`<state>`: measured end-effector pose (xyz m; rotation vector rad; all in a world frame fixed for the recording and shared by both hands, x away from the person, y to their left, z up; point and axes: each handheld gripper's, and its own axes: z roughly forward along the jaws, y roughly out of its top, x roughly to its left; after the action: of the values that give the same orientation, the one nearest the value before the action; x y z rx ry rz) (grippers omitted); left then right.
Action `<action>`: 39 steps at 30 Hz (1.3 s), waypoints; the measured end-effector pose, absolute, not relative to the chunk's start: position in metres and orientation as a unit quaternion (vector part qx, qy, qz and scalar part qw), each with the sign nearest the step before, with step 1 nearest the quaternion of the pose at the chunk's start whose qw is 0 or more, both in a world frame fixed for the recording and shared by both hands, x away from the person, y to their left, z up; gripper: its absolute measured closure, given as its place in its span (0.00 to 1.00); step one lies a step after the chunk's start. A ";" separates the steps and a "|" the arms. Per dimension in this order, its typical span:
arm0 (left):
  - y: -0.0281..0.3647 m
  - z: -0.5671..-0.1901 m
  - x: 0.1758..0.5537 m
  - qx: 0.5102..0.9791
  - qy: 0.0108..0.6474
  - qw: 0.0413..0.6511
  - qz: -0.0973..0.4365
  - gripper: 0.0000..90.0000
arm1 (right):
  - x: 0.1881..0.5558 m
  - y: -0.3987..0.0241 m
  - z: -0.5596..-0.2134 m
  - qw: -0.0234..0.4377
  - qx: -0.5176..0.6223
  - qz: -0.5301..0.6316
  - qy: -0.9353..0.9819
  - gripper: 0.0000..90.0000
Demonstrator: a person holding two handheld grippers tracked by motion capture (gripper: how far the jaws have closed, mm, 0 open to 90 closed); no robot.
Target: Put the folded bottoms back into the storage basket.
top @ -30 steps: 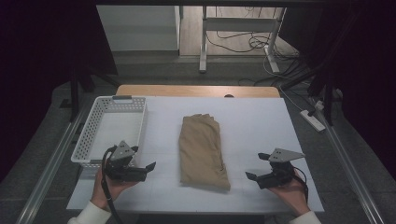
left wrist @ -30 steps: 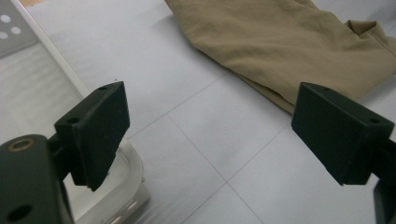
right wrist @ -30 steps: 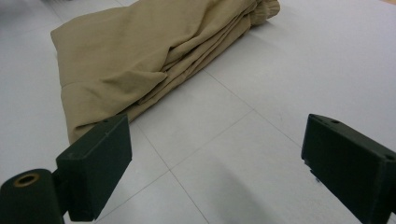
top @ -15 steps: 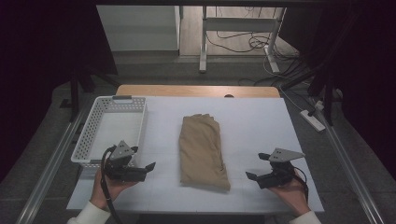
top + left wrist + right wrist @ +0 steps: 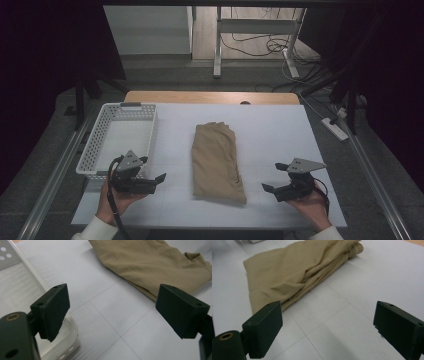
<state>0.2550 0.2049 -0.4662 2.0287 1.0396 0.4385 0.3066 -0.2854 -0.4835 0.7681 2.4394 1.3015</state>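
A folded tan garment [image 5: 217, 161] lies lengthwise in the middle of the white table [image 5: 270, 125]. My left gripper [image 5: 157, 178] rests near the front left, open, jaws pointing toward the cloth with nothing between them. My right gripper [image 5: 272, 177] sits at the front right, open and empty too, aimed at the cloth from the other side. In the left gripper view the tan garment [image 5: 155, 262] lies beyond the wide-apart jaws of my left gripper [image 5: 120, 312]. In the right gripper view the tan garment [image 5: 297, 275] lies ahead of my right gripper [image 5: 332, 327].
A white perforated basket [image 5: 120, 137] stands at the table's left, just behind my left gripper; its rim [image 5: 37, 282] runs along the left gripper view. Beyond the table's wooden far edge are a desk frame and floor cables. A power strip [image 5: 336, 129] lies off the right side.
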 end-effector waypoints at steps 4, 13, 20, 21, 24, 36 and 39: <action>0.204 -0.467 0.256 0.802 0.411 0.397 0.171 0.14 | 0.308 -0.280 -0.477 0.122 0.258 0.468 0.836 0.09; 0.204 -0.466 0.257 0.803 0.409 0.399 0.170 0.14 | 0.305 -0.264 -0.465 0.127 0.236 0.472 0.840 0.09; 0.203 -0.465 0.257 0.803 0.408 0.400 0.170 0.14 | 0.305 -0.254 -0.463 0.118 0.226 0.472 0.844 0.09; 0.203 -0.465 0.257 0.803 0.408 0.400 0.170 0.14 | 0.305 -0.252 -0.462 0.116 0.223 0.470 0.846 0.09; 0.203 -0.464 0.257 0.803 0.407 0.401 0.169 0.14 | 0.305 -0.247 -0.460 0.118 0.216 0.468 0.849 0.09; 0.203 -0.462 0.256 0.802 0.406 0.404 0.170 0.14 | 0.307 -0.228 -0.457 0.103 0.197 0.463 0.858 0.09; 0.203 -0.462 0.256 0.801 0.406 0.406 0.170 0.14 | 0.307 -0.222 -0.457 0.100 0.192 0.458 0.862 0.09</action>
<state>0.2556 0.2030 -0.4620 2.0212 1.0243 0.4287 0.3074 -0.2224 -0.4570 0.5686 2.5488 1.3525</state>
